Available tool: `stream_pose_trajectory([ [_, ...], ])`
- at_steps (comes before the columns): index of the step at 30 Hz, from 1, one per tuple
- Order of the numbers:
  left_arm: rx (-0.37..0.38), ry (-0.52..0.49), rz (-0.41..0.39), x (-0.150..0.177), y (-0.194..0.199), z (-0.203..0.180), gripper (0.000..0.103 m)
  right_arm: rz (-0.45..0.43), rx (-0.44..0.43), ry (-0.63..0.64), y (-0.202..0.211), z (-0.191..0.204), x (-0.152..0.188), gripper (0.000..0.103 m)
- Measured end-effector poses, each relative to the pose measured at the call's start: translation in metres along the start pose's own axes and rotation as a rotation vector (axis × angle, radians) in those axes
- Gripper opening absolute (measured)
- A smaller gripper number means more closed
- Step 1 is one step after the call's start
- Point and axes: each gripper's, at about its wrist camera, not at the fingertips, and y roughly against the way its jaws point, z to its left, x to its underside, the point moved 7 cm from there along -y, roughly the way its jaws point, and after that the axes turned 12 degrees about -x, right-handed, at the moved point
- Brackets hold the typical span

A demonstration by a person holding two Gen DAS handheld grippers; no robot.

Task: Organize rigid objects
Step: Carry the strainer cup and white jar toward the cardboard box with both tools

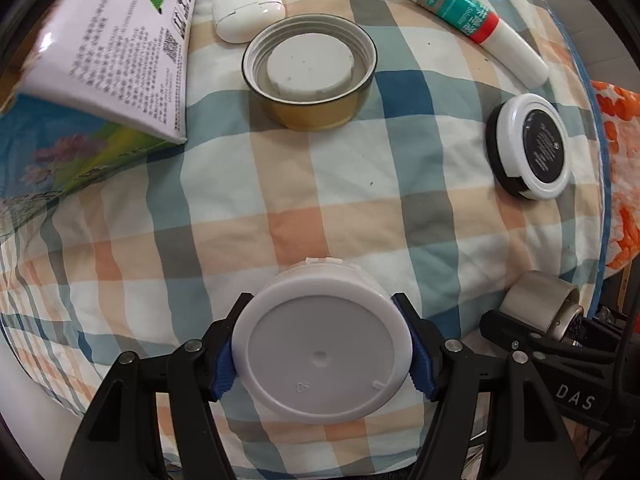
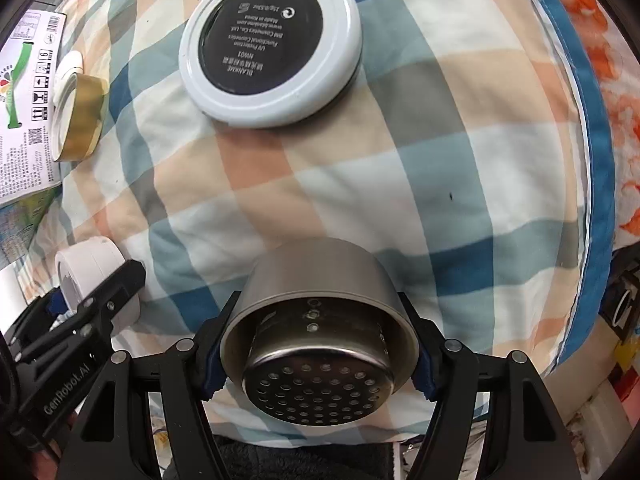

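Note:
My left gripper (image 1: 322,344) is shut on a white plastic jar (image 1: 322,356), its flat base facing the camera, just above the checked cloth (image 1: 360,208). My right gripper (image 2: 316,344) is shut on a steel strainer cup (image 2: 316,344) with a perforated bottom; it also shows in the left wrist view (image 1: 540,304). The white jar shows at lower left of the right wrist view (image 2: 92,276). A round white compact with a black label (image 2: 270,44) lies ahead of the right gripper, also in the left wrist view (image 1: 532,146).
A gold tin holding a white lid (image 1: 310,72) sits ahead of the left gripper. A white earbud case (image 1: 246,10), a white tube with teal and red label (image 1: 468,20) and printed boxes (image 1: 112,52) lie farther off. The cloth's blue edge (image 2: 596,168) is at right.

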Motion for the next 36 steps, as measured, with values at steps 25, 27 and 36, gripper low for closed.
stream_pose_trajectory([
  [25,0.194,0.096,-0.24,-0.044,0.179,0.079,0.066,-0.105,-0.118,0.159,0.08,0.092,0.008,0.073],
  [27,0.2,0.116,-0.268,-0.066,0.189,0.084,0.066,-0.115,-0.134,0.185,0.111,0.111,-0.011,0.073],
  [36,0.214,0.233,-0.312,-0.123,0.204,0.188,0.066,-0.17,-0.205,0.282,0.181,0.215,-0.048,0.073],
])
